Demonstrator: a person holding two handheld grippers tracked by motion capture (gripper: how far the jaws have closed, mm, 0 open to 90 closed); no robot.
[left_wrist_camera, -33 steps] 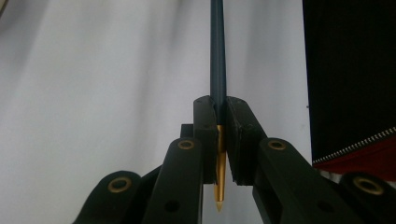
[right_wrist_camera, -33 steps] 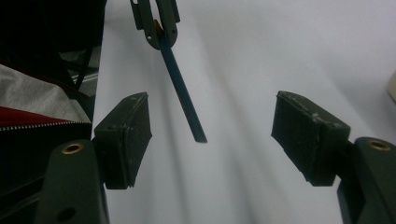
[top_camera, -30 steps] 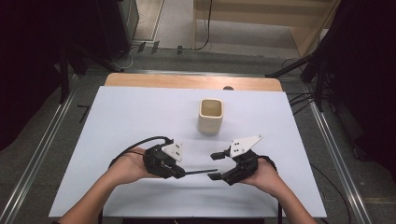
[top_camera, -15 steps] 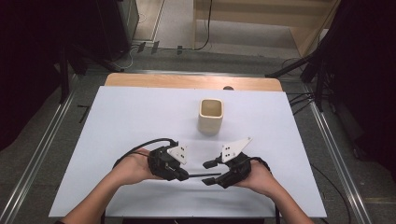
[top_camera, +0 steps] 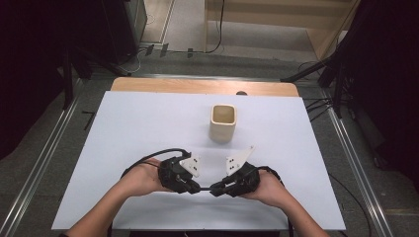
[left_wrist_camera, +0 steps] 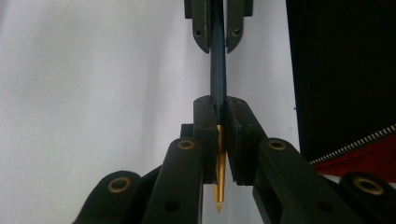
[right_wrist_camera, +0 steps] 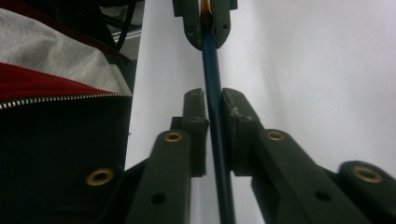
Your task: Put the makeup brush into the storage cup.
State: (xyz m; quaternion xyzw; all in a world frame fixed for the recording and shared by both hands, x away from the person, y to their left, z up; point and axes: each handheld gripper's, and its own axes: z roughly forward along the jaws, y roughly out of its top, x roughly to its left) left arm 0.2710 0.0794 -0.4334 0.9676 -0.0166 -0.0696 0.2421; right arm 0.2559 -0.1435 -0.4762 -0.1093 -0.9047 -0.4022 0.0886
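Dark blue pen (top_camera: 205, 188) level between facing hands, left tongs (top_camera: 193, 187) clamping it, right tongs (top_camera: 216, 188) just closed on it.

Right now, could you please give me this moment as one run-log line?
left gripper: shut on pen | right gripper: just closed on pen | cup: upright beyond, apart

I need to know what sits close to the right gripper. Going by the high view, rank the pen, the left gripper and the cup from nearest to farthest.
1. pen: clamped in the right gripper.
2. left gripper: just left, gripping the pen's other end.
3. cup: farthest, upright mid-table beyond both.
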